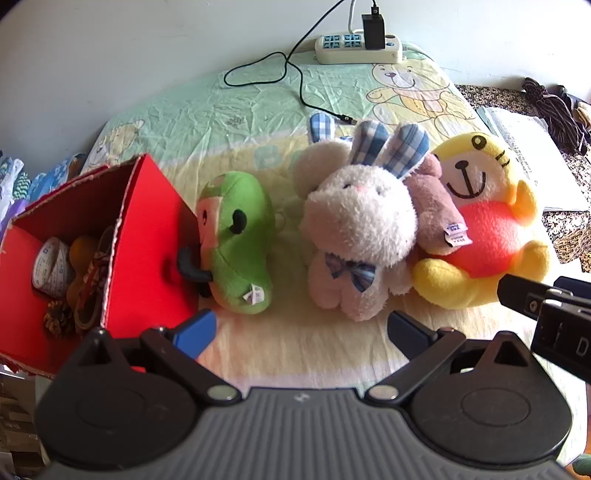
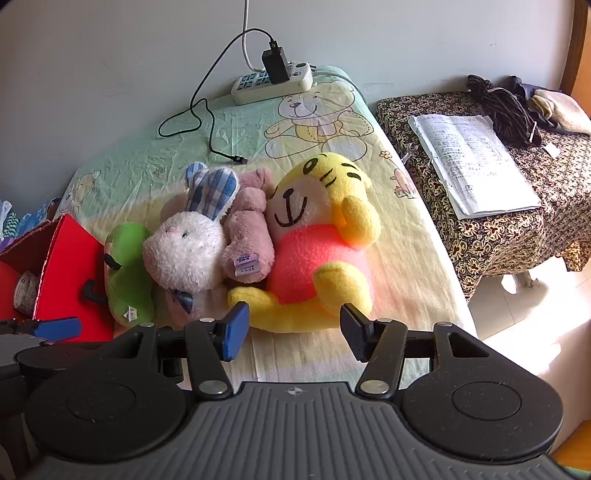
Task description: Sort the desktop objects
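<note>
Spanning the view ahead of both sets of fingers, the table cover (image 1: 207,110) with its bear print reaches back to a pale wall, where a power strip (image 1: 358,48) lies with a black charger (image 1: 373,31) plugged in and its cable (image 1: 291,74) looping forward onto the cloth. Bare cloth lies directly in front of the left gripper (image 1: 301,332) and the right gripper (image 2: 295,328). Past the right gripper's right finger (image 2: 352,328) the cover ends at an edge, with a gap of sunlit floor before a side table (image 2: 517,221) carrying a sheaf of papers (image 2: 472,162) and dark clothing (image 2: 506,110).

Beyond the left gripper's blue left finger (image 1: 195,332) stands a red box (image 1: 147,236), open at the top. Inside it lie a roll of printed tape (image 1: 51,266), a pine cone (image 1: 57,321) and some brownish items too crowded to name.

Four soft toys lie in a row ahead. A green plush (image 1: 236,240) leans against the box wall. A white rabbit plush (image 1: 358,229) lies straight ahead of the left gripper's gap, near but apart. A small brown plush (image 1: 436,210) is wedged between the rabbit and a yellow tiger plush (image 2: 317,236), whose feet sit just beyond the right gripper's gap, close to the fingertips.

Both grippers' fingers are spread wide and hold nothing.
</note>
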`<state>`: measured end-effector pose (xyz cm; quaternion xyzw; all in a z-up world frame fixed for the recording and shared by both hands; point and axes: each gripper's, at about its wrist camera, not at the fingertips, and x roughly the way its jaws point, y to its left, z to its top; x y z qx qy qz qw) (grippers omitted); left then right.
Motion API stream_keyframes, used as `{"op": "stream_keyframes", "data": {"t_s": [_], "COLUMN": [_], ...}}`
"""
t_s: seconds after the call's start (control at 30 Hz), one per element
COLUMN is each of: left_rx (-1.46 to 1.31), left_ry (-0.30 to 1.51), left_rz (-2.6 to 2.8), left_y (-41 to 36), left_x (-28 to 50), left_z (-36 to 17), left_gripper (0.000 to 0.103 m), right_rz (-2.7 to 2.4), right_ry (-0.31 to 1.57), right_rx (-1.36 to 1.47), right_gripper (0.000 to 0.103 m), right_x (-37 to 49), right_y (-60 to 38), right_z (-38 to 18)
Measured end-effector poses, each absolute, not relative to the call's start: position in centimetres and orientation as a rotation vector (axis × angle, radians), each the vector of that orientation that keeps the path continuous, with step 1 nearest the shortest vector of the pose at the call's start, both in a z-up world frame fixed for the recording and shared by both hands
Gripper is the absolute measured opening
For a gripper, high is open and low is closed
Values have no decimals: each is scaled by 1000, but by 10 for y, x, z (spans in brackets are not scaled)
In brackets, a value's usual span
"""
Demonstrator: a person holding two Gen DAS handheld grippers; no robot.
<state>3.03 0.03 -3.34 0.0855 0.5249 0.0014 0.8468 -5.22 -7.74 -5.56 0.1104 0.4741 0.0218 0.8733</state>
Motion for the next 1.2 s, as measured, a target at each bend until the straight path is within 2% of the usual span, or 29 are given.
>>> {"op": "stream_keyframes", "data": {"t_s": [0.6, 0.87, 1.07, 1.2], "left_rx": [181, 52, -8, -43], "left_ry": [1118, 999, 965, 1031], "left_rz": [-14, -211, -397, -478], "left_y": [2, -1, -33, -53], "left_x": [34, 32, 45, 52], "left_z": [-36, -11, -8, -25], "left_gripper": [100, 99, 99, 99], "right_rz": [57, 56, 85, 211], "right_ry": [988, 794, 826, 894], "right_rx": [243, 344, 435, 492], "right_gripper": [58, 57, 58, 58], "right_x": [-49, -47, -12, 10], "right_y": [-78, -132, -178, -189], "right_z": [-59, -37, -61, -86]}}
